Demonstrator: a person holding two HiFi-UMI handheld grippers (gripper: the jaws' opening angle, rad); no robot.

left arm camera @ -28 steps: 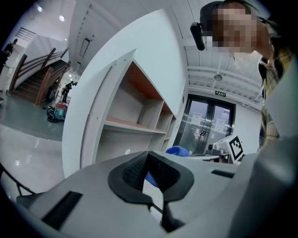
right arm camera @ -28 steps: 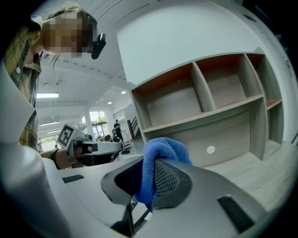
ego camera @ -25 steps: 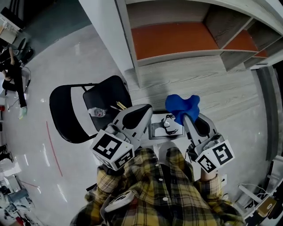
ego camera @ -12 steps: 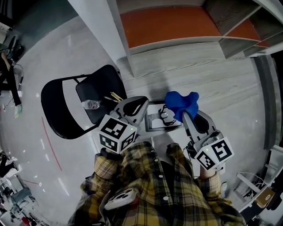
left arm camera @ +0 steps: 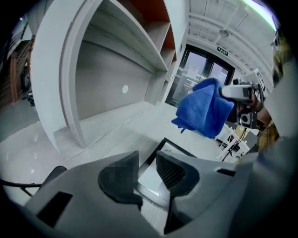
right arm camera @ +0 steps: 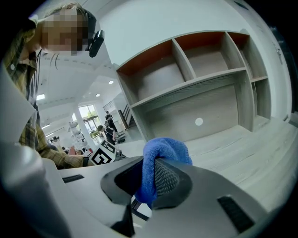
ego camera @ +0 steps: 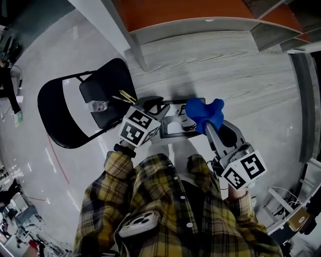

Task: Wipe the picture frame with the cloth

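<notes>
beside picture frame point(ego camera: 173, 129), black folding chair point(ego camera: 113, 84), bottle point(ego camera: 98, 106) on seat

A black chair point(ego camera: 113, 83) stands on the left, with a small bottle point(ego camera: 98, 106) on its seat. A shelf point(ego camera: 185, 12) stands far back.

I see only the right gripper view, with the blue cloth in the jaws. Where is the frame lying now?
Observer: In the head view the frame lies flat on the desk, before the person.
Operator: Does the left gripper hold it?
Observer: No. Its jaws stand apart, have just been opening, and the frame's edge shows in the gap, unpressed.
Operator: What is beside the desk?
Observer: A black chair at the person's left, a bottle on its seat.
</notes>
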